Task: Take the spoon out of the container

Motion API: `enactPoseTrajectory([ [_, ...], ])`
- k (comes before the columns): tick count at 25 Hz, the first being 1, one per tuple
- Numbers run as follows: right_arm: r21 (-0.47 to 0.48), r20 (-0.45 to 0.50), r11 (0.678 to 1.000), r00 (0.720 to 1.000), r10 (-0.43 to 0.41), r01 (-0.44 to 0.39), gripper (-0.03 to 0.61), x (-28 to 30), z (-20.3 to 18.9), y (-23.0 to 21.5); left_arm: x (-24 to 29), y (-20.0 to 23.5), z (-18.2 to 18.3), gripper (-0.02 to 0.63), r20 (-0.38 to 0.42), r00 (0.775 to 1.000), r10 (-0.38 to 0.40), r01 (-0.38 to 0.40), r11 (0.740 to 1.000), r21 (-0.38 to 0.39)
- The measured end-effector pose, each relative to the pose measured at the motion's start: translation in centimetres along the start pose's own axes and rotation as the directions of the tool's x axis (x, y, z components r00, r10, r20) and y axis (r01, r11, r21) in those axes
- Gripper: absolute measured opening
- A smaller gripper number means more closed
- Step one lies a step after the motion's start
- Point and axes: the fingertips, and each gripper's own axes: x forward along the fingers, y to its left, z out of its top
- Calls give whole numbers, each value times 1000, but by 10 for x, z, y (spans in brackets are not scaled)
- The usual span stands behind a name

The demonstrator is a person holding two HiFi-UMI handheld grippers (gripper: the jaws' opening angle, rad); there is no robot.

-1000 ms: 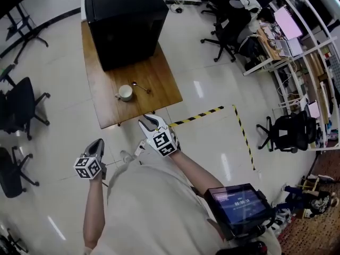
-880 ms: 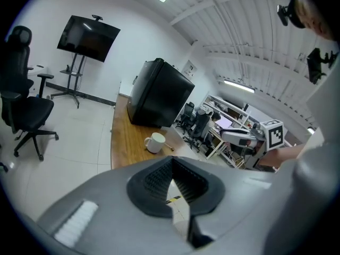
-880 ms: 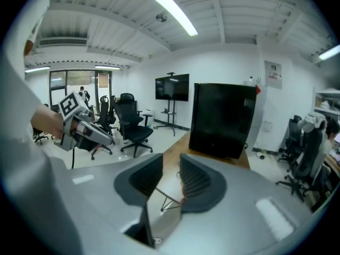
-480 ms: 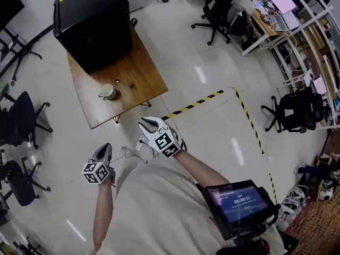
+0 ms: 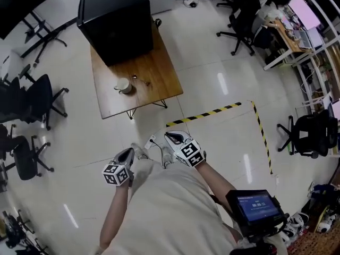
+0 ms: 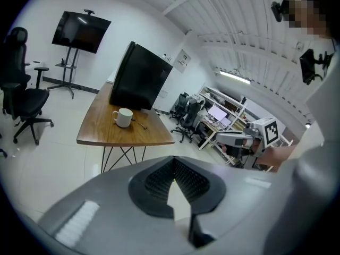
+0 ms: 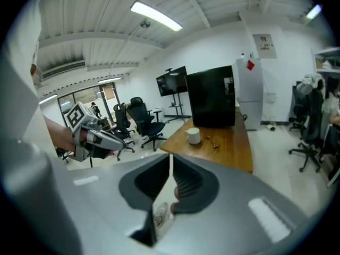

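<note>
One wooden bench [image 5: 159, 84] carried one black cabinet [image 5: 119, 20], one white mug [image 5: 122, 85] and one spoon [image 5: 141, 80], which lay on the wood just beside the mug; two tongs hung well apart from it; the left tongs [image 5: 126, 155] were together and empty; the right tongs [image 5: 172, 137] had just been closing and stood together, nothing between them.

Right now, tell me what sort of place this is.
Most likely an open-plan office or lab workspace. Wheeled office chairs stand about on a glossy floor, desks with monitors line one side, and a big screen on a rolling stand sits by the wall. Yellow-black floor tape marks off a zone.
</note>
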Motion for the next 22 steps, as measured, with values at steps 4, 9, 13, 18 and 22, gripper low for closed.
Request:
enactPoseTrajectory([
  [4,23,-28,998,998,54,-53,7,-8,-15,13,-14,-10,-21,-3,11,999,31,-30,999,-30],
  [9,-9,-25,993,993,119,-119,5,-9,-17,4,-27,-21,-38,-3,71,990,119,-113,991,-76],
  [13,-120,-67,984,990,125,-132,5,4,-15,10,-41,-13,-48,-3,96,982,162,-150,982,-116],
  [18,-158,-84,977,988,128,-140,5,17,-1,30,-52,-1,-58,-3,92,981,172,-157,976,-149],
  [22,-177,-102,978,990,93,-110,5,26,1,39,-54,13,-46,-3,97,986,134,-122,985,-122],
])
